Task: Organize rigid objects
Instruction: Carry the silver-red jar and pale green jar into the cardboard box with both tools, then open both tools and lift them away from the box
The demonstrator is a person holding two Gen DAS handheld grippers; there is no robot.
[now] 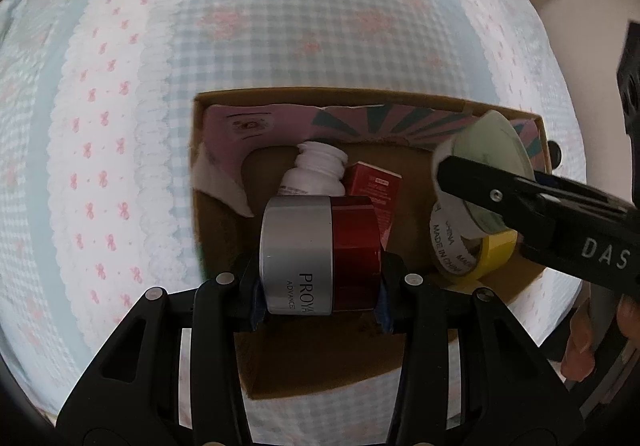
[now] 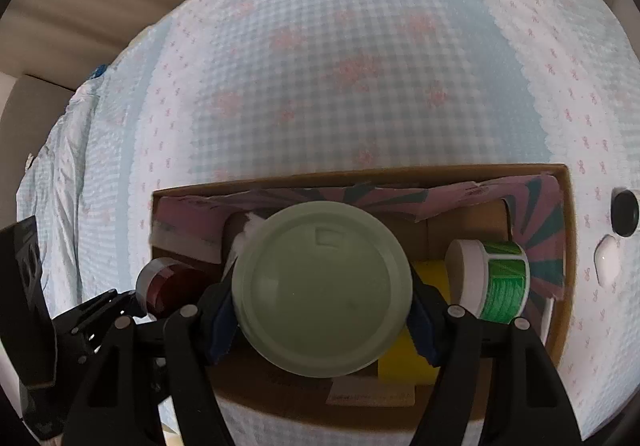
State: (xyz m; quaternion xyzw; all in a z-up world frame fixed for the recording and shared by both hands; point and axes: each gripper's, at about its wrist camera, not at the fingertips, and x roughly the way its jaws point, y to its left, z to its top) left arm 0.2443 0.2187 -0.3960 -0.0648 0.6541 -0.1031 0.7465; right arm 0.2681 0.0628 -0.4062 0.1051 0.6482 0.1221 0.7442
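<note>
My left gripper point(image 1: 318, 294) is shut on a silver-and-red cream jar point(image 1: 318, 252), held on its side just above the open cardboard box point(image 1: 208, 150). My right gripper point(image 2: 322, 320) is shut on a pale green round container point(image 2: 322, 288), held over the same box; it also shows in the left wrist view point(image 1: 490, 144). Inside the box lie a white bottle point(image 1: 316, 172), a small red carton point(image 1: 372, 190), a yellow tape roll point(image 1: 494, 254) and a white jar with a green label point(image 2: 490, 278). The cream jar shows at the left of the right wrist view point(image 2: 160, 282).
The box sits on a bed with a blue-checked, pink-bow quilt point(image 1: 280, 26). The box is lined with pink and teal paper point(image 2: 540, 206). A small black round object point(image 2: 625, 212) and a white one point(image 2: 608, 256) lie on the quilt right of the box.
</note>
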